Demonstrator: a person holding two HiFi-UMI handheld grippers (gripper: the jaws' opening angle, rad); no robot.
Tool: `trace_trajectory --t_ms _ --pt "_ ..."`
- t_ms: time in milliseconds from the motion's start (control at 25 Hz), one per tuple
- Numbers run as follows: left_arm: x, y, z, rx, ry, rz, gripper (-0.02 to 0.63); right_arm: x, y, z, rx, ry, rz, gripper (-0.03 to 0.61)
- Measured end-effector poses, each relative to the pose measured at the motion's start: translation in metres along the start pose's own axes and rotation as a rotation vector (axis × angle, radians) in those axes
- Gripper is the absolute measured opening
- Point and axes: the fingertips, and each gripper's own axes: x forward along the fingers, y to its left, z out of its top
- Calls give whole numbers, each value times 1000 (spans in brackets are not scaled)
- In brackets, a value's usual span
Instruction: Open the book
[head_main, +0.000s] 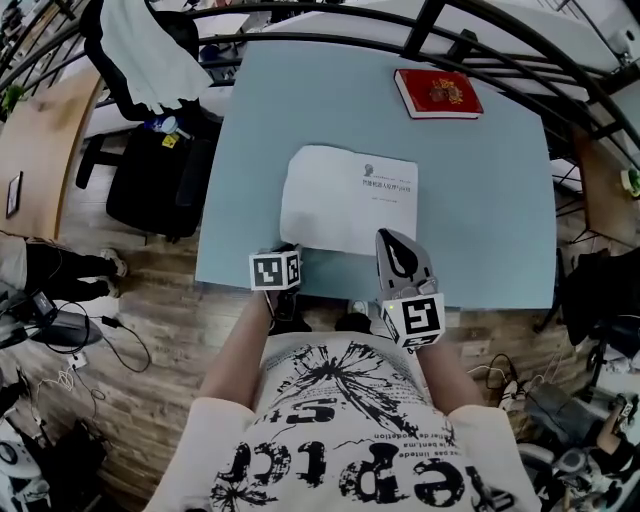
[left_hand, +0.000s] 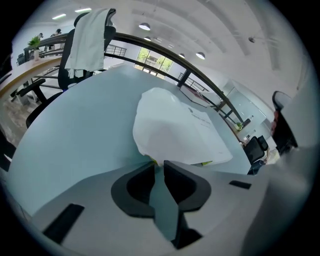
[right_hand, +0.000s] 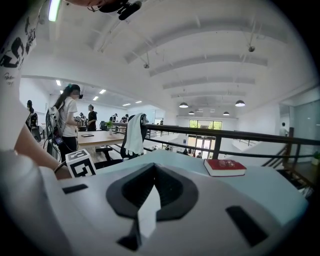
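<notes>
Closest to us, our forearms come in over the near edge of the table (head_main: 480, 200), both fairly low and bent at the elbows.

The left gripper (head_main: 288, 250) sits right at the near edge, left of the middle. Its jaws are pressed together on the near left corner of the book (head_main: 350, 200). In the left gripper view you can see the white cover (left_hand: 175, 130) bowing up off the table from where the left gripper (left_hand: 157, 162) pinches it, with a sliver of yellow-green showing underneath.

The right gripper (head_main: 384, 238) is just beside the book's near right corner, held up off the table and aimed across it. Its jaws are closed too, with nothing in them, as the right gripper view (right_hand: 151, 172) shows.

The book lies mid-table, closer to the near edge, with a bit of print on its right half that's too small to read.

Further out there's a red book (head_main: 438, 93) lying flat near the far right corner, well apart from ours. Nothing sits between the two.

Past the far left corner stands an office chair (head_main: 150, 50) with a white cloth draped over its back. A black railing (right_hand: 225, 132) runs behind the table's far edge. Way off to the left, some people (right_hand: 67, 120) stand around a wooden desk (right_hand: 100, 136).
</notes>
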Motion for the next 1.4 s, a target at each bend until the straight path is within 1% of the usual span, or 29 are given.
trace_trajectory --t_ms 80,160,240,320,440,520,600,680,800,880,1000,1200,1280,1400 --pt "-4 0 -1 23 5 3 103 -2 1 -1 7 0 -2 11" --pt "-11 2 -1 19 -4 13 142 -5 0 -1 16 -3 -8 11" --pt "-20 8 1 6 -23 38 146 -6 -2 0 19 -9 -13 11" --pt "-33 16 9 20 -56 79 144 -6 -2 2 18 -18 -10 11" --pt "-52 19 35 58 -137 125 131 -6 -5 5 15 -29 -5 11" --pt "-65 11 58 76 -205 124 107 -5 -7 9 11 -38 -5 11" --pt "-77 -3 80 107 -273 109 87 -5 -10 13 7 -49 -5 11" --pt "-89 -20 100 156 -337 92 66 -5 -13 19 6 -64 -8 11" --pt "-106 -53 125 270 -415 55 34 -5 -19 31 6 -95 -16 11" --pt "-118 -75 140 350 -464 35 26 -5 -25 40 4 -118 -25 11" --pt "-139 -106 161 433 -549 1 23 -8 -32 52 -4 -144 -35 11" --pt "-181 -154 193 590 -732 -68 18 -14 -45 70 -2 -187 -62 11" --pt "-196 -170 201 632 -801 -105 18 -16 -51 75 -9 -199 -77 9" --pt "-211 -185 207 653 -878 -154 18 -16 -56 81 -25 -204 -91 9"
